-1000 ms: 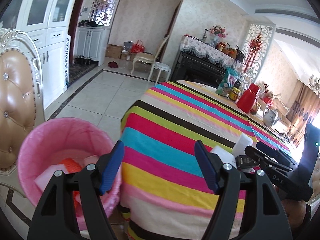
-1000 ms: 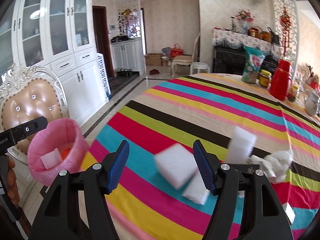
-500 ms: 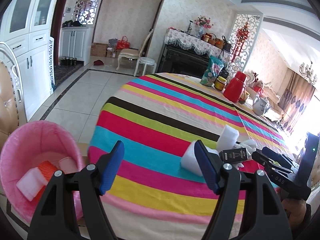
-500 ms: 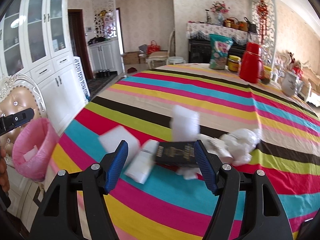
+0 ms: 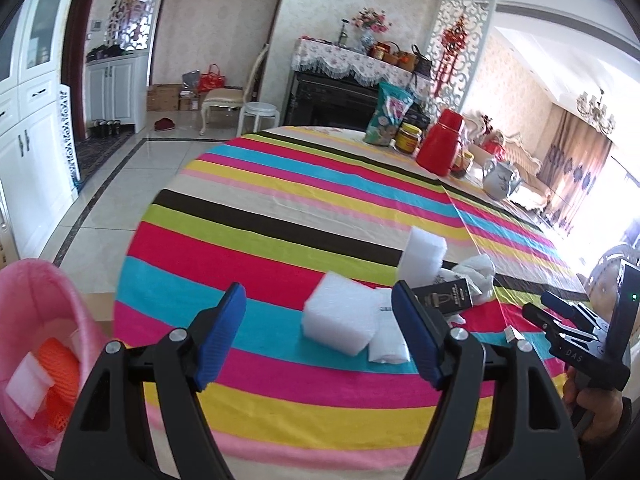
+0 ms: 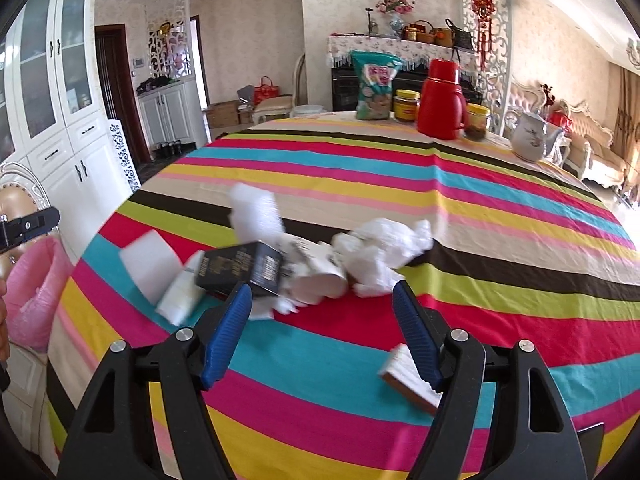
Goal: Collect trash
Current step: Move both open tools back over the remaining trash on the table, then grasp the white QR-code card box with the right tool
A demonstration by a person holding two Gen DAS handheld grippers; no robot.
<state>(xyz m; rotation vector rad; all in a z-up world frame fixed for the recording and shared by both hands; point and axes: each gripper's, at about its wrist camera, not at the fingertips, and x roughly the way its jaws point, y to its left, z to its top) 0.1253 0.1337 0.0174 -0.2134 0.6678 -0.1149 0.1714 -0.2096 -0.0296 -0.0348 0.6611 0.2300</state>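
Note:
Trash lies on the striped tablecloth: a white foam block, a taller foam piece, a folded white packet, a black box, a crushed paper cup, crumpled white tissue and a small brown-edged slab. My left gripper is open and empty just before the foam block. My right gripper is open and empty above the cloth near the box and cup. A pink-lined bin holding orange netting and white foam is at the lower left.
At the table's far end stand a green snack bag, jars, a red thermos and a white teapot. White cabinets and a padded chair are on the left.
Both grippers have swung right, away from the bin and toward the trash pile. The bin has slid to the left edge of both views. Both stay open.

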